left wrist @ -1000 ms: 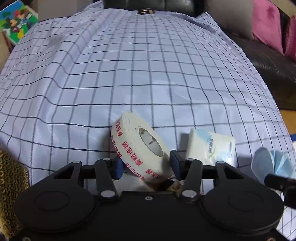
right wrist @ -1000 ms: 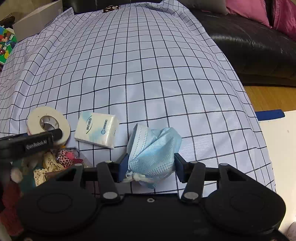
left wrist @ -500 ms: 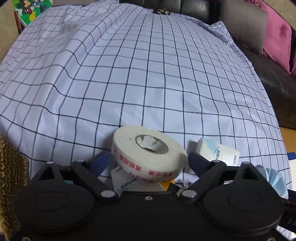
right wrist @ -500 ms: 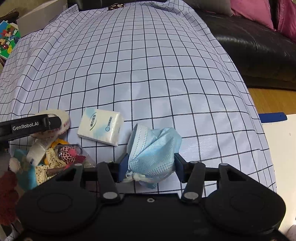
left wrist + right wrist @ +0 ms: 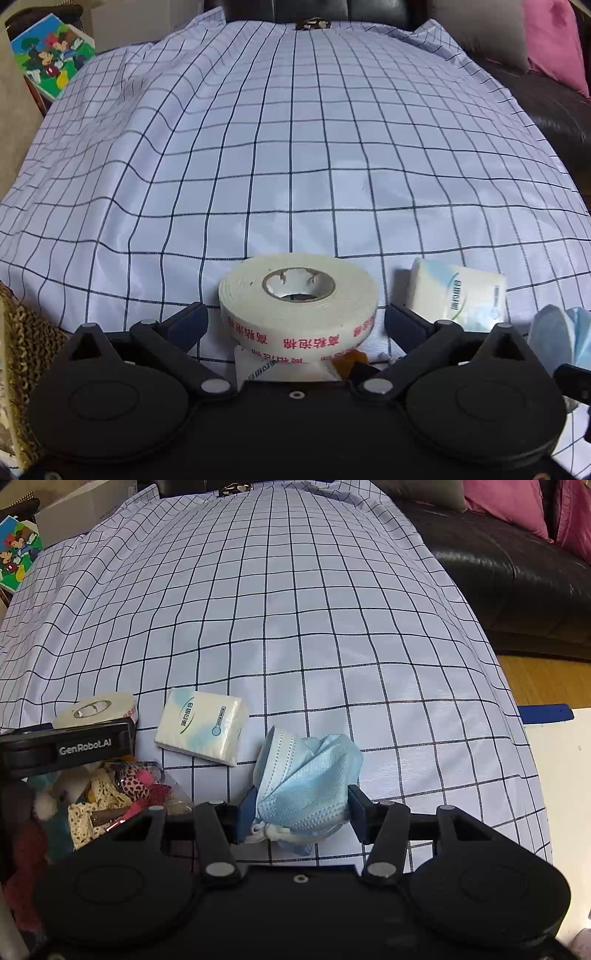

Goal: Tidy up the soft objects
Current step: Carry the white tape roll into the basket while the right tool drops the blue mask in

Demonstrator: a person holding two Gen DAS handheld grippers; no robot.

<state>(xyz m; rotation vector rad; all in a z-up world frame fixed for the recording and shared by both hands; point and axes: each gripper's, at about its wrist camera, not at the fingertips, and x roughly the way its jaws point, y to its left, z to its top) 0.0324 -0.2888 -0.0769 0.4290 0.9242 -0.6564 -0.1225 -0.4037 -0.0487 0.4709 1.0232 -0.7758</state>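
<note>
Left gripper (image 5: 295,317): jaws spread wide, clear of the foam tape roll (image 5: 297,295) lying flat between them.
Right gripper (image 5: 301,812): clamped on the crumpled blue face mask (image 5: 306,779).
Tissue pack (image 5: 201,731): on the checked cloth (image 5: 295,609), just right of the tape roll, left of the mask.
Bag of lace and trims (image 5: 110,794): just behind the tape roll, at the cloth's near edge.

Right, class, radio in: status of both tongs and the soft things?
Left tongs open, white foam tape roll lying flat between. Right tongs shut on crumpled blue face mask. White tissue pack beside, nothing blocking.
</note>
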